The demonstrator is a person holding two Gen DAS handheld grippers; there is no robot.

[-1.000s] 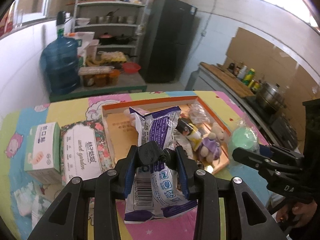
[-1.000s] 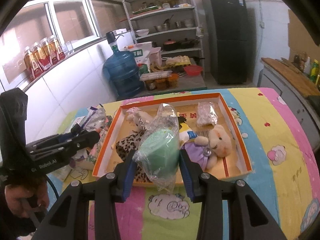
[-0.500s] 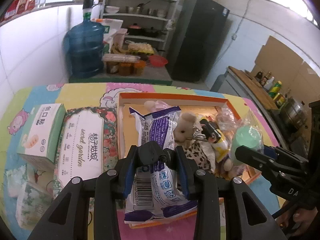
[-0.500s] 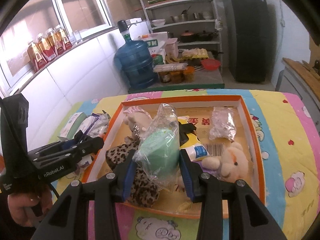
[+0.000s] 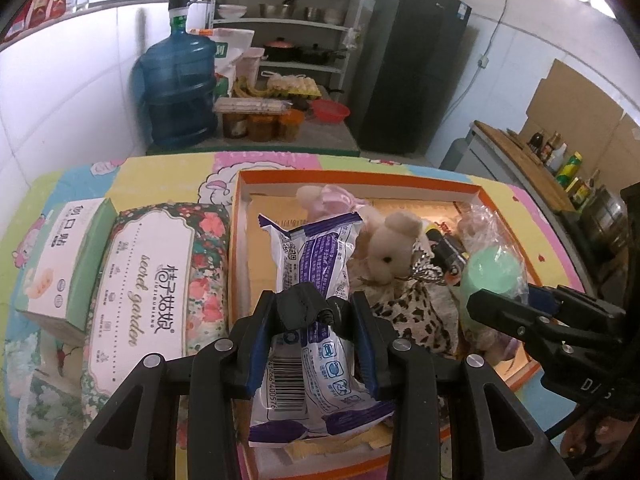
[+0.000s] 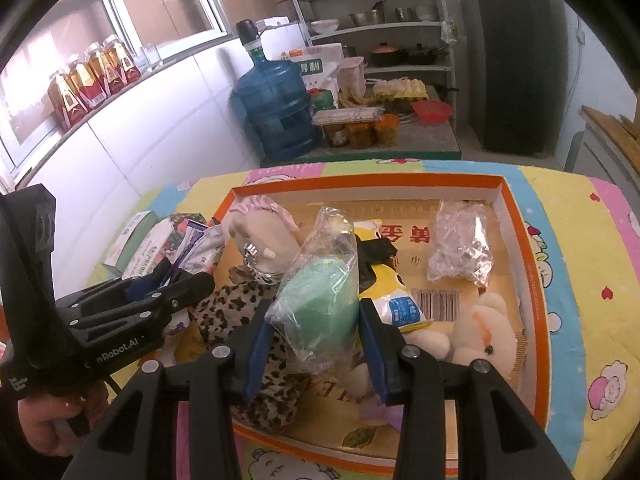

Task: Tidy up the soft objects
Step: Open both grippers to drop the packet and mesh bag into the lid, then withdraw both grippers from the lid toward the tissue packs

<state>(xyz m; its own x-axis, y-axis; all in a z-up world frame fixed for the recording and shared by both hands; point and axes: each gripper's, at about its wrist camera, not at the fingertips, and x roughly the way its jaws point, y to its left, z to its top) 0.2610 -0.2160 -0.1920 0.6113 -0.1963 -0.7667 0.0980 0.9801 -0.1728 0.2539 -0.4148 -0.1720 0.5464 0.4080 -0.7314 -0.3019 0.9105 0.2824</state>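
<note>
Colourful cartoon-print cloth covers the worktop (image 6: 580, 216), which carries an orange-rimmed tray (image 6: 536, 280). Nearest, the left hand-held gripper (image 5: 314, 344) is clamped partway closed on a white-and-purple packet (image 5: 316, 264), held upright over the tray's near left part. The right hand-held gripper (image 6: 316, 332), likewise partly closed, pinches a green roll in clear plastic (image 6: 320, 300) above the tray. Just beyond its fingers lie a leopard-print plush (image 6: 240, 304), a white bear (image 6: 484, 336) and a clear crinkled bag (image 6: 460, 248). Left of the left hand-held gripper, outside the tray, sit a floral tissue pack (image 5: 156, 280) and a green box (image 5: 60, 264). Farther back stands a blue water jug (image 6: 276, 116).
</note>
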